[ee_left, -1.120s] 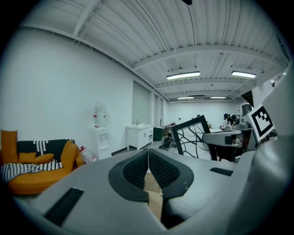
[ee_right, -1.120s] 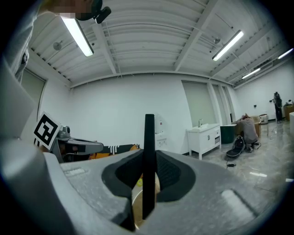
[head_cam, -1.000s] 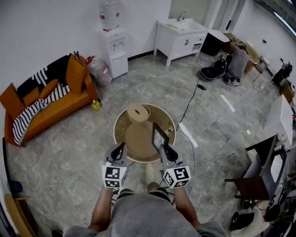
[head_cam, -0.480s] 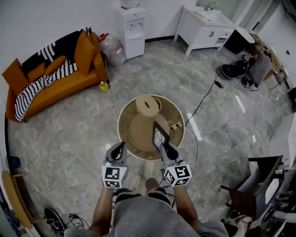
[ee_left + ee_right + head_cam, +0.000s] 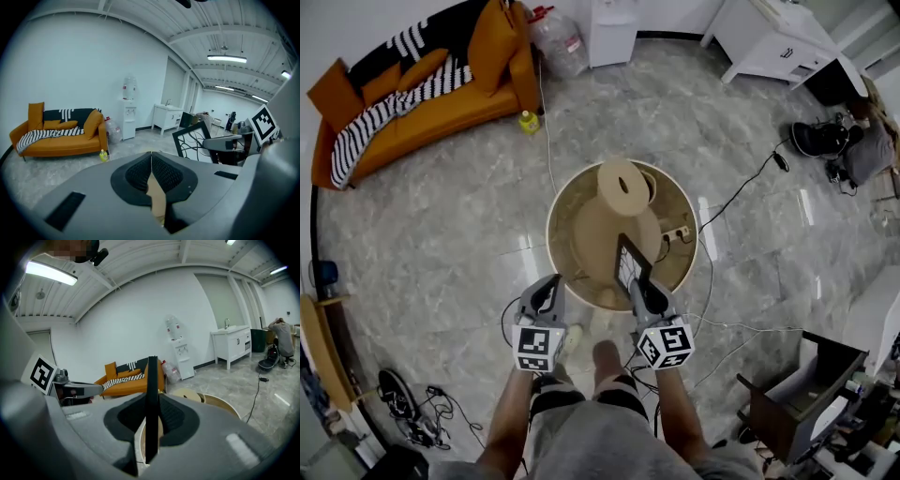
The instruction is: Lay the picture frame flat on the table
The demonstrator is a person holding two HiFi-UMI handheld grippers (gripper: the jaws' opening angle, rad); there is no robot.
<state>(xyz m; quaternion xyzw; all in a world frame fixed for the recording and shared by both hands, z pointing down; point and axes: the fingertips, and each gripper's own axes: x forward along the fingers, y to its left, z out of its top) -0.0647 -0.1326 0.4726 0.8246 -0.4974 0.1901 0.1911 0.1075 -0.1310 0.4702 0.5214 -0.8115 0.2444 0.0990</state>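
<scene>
Black picture frame (image 5: 151,380) clamped edge-on in right gripper (image 5: 637,287) | head view shows face | left gripper (image 5: 151,157) closed, empty

You have a black picture frame (image 5: 630,269), its picture white with black branching lines. Your left gripper (image 5: 550,283) and right gripper (image 5: 637,285) are grey with black-and-white square markers. The round table (image 5: 559,234) is tan, the sofa (image 5: 441,108) orange under a black-and-white striped throw (image 5: 380,114), the floor (image 5: 441,253) grey marbled
</scene>
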